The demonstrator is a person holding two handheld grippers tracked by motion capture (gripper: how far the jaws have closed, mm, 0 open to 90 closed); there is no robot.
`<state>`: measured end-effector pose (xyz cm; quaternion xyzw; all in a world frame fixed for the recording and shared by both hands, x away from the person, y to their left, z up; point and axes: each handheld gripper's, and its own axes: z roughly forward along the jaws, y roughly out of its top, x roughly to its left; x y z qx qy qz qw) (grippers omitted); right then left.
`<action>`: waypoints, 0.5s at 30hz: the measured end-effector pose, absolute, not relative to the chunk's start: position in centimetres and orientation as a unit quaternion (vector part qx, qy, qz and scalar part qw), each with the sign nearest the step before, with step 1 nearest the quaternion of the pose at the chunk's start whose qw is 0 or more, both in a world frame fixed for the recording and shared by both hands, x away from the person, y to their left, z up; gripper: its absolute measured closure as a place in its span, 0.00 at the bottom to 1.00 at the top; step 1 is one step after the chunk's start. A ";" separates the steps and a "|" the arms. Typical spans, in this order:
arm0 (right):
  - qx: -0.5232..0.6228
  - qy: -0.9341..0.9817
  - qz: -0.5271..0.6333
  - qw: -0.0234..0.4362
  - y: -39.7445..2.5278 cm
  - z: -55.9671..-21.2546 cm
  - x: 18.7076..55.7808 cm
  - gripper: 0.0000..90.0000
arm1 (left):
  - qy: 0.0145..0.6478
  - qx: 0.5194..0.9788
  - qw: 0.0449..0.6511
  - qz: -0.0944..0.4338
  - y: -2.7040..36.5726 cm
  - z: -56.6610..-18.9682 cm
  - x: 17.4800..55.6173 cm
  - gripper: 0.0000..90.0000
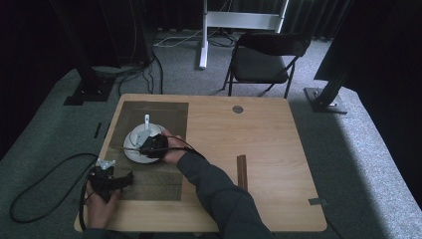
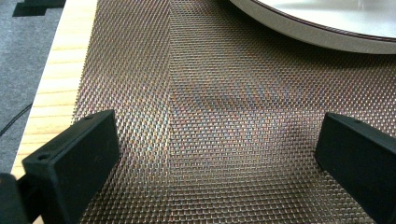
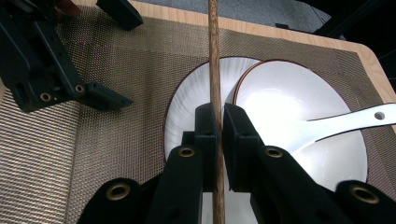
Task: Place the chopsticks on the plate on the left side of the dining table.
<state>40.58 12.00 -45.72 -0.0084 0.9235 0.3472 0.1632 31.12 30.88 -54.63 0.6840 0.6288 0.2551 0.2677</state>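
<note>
Where tool (image 3: 215, 122) pinches: one chopstick (image 3: 214, 56).

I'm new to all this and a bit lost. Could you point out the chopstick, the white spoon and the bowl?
chopstick (image 3: 214, 70): right gripper view, on its wooden shaft above the jaws.
white spoon (image 3: 345, 122): right gripper view, on its handle.
bowl (image 3: 280, 93): right gripper view, on its white inner wall.

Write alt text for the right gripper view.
The right gripper clamps a thin wooden chopstick between its two black fingers, above a white plate and a white bowl holding a white spoon. They rest on a woven placemat on a wooden table, with the left gripper at upper left.
</note>
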 end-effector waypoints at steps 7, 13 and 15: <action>-0.008 0.925 0.342 0.164 12.2 -46.3 40.9 0.94 | 0.629 0.684 0.268 0.255 30.9 -54.6 31.1 0.00; -0.009 0.927 0.337 0.165 12.4 -46.6 40.8 0.94 | 0.629 0.684 0.268 0.255 30.9 -54.6 31.1 0.00; -0.011 0.928 0.334 0.166 12.5 -46.8 40.8 0.94 | 0.629 0.685 0.267 0.255 30.9 -54.6 31.1 0.00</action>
